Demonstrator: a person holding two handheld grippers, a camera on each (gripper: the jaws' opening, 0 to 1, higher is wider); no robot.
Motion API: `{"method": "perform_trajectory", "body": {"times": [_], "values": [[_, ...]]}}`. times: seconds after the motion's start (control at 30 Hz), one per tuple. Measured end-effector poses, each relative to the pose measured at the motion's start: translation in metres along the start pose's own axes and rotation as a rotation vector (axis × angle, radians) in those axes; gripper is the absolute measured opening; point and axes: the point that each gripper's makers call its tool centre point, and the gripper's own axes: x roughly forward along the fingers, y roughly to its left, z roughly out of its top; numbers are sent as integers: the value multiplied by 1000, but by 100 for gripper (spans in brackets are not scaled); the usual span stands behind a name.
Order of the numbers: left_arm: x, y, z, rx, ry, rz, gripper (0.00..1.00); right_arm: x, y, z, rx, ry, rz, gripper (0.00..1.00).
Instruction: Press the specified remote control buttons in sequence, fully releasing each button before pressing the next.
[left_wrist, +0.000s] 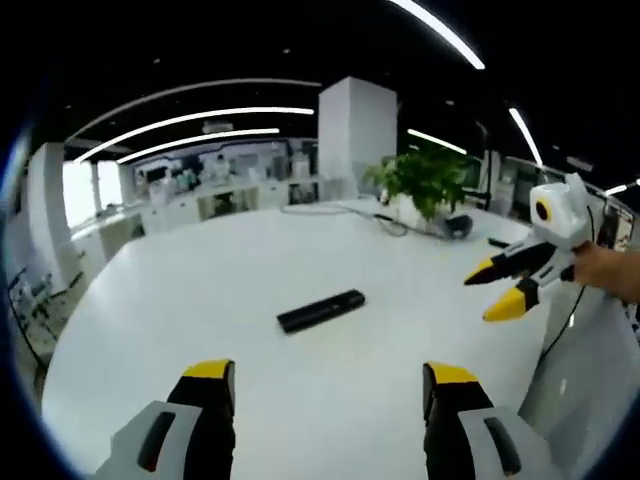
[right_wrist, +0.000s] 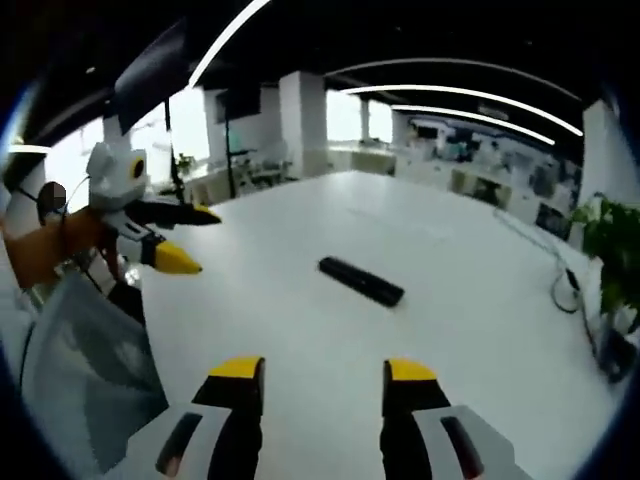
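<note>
Black remote (left_wrist: 321, 311) lies on white table (left_wrist: 200, 300), potted plant (left_wrist: 424, 185) beyond.

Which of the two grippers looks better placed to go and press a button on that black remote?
Hard to call. The remote control lies alone on the white table, ahead of both open grippers, left and right. Neither is clearly closer; the buttons are too small to make out.

No text, label, brand or number can be read in either view. The remote control (left_wrist: 321, 310) shows a plain black surface; any markings are too small to tell.
</note>
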Motion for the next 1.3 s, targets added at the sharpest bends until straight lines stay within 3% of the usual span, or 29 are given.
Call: {"method": "perform_trajectory", "body": {"times": [0.23, 0.37, 0.47, 0.67, 1.07, 1.3], "values": [[-14, -6, -1, -60, 0, 65, 90, -7, 14, -1, 89, -37, -21, 55], [-16, -10, -1, -75, -2, 85, 90, -9, 17, -4, 100, -34, -28, 54], [-16, -19, -8, -112, 7, 65, 90, -12, 16, -12, 102, 3, -39, 53], [-17, -24, -14, -131, 12, 65, 90, -17, 15, -9, 131, -13, -60, 53], [-16, -25, -11, -126, 3, 77, 89, -20, 7, -4, 117, -20, -105, 53], [-12, -30, -20, -140, 20, 69, 89, -17, 7, -11, 147, -2, -113, 52]]}}
